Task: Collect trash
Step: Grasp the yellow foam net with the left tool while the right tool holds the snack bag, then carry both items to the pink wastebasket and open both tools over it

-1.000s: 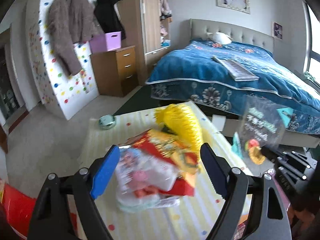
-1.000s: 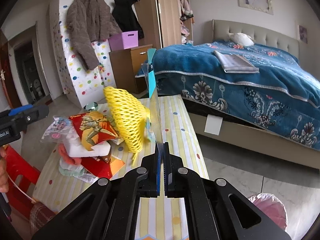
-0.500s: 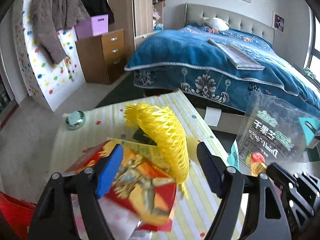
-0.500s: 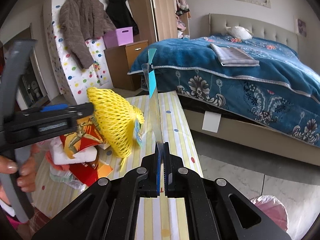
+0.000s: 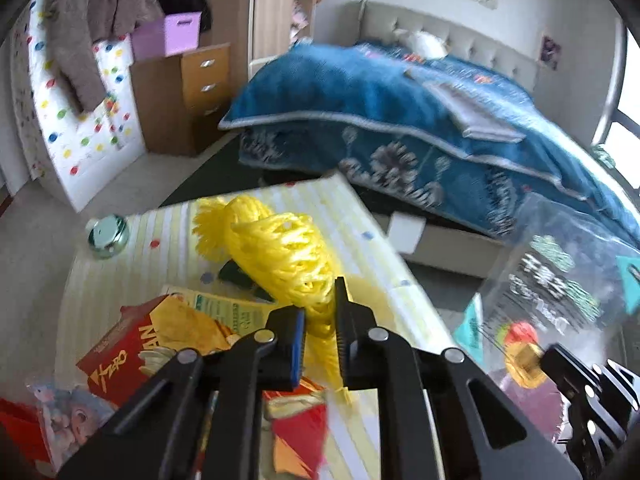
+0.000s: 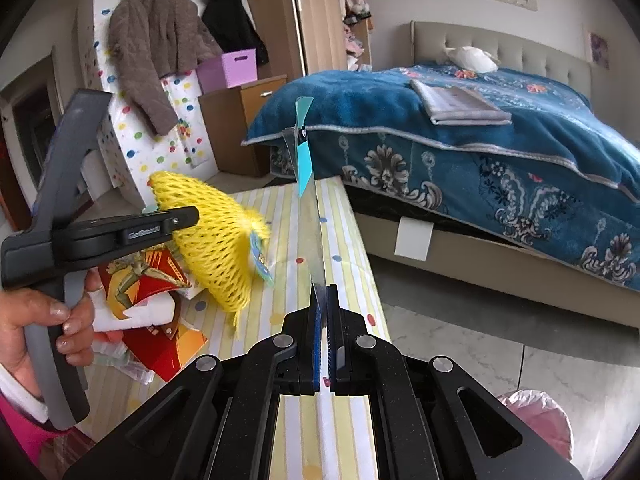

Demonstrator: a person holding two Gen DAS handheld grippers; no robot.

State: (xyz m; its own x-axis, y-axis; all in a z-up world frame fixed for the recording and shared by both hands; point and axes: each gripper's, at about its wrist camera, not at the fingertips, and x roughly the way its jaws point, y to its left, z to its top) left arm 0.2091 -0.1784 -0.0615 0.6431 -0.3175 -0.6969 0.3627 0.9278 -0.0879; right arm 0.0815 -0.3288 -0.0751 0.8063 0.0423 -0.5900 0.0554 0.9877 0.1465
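The yellow foam net (image 5: 280,252), a soft open-mesh sleeve with a frayed tuft at one end, lies on the striped bench (image 5: 360,236), and we take it as the landmark. A second ago the left claw (image 5: 320,332) stood wide over the wrappers nearer the camera; it has since come forward, and its jaws are now closing on the net's near end, with yellow mesh between the blue pad and the ribbed black pad. In the right wrist view the net looks slightly raised and blurred, so we judge the pickup is beginning, though we cannot confirm a firm hold.

The right claw (image 6: 325,320) is unchanged: clamped on a thin clear plastic bag (image 6: 308,184), seen edge-on, with a teal corner at its top. In the left wrist view the same bag shows printed lettering and sits to the right of the net, off the bench edge.

Just behind and left of the net, towards the camera, lie a glossy red carton (image 5: 132,352), a flat printed wrapper, and crumpled clear film. These remain to be collected. A small round glass object (image 5: 107,232) sits beyond the net, at the far left corner of the bench. A pink bag (image 6: 536,420) rests on the floor, right of the bench; we judge it the likely trash destination.
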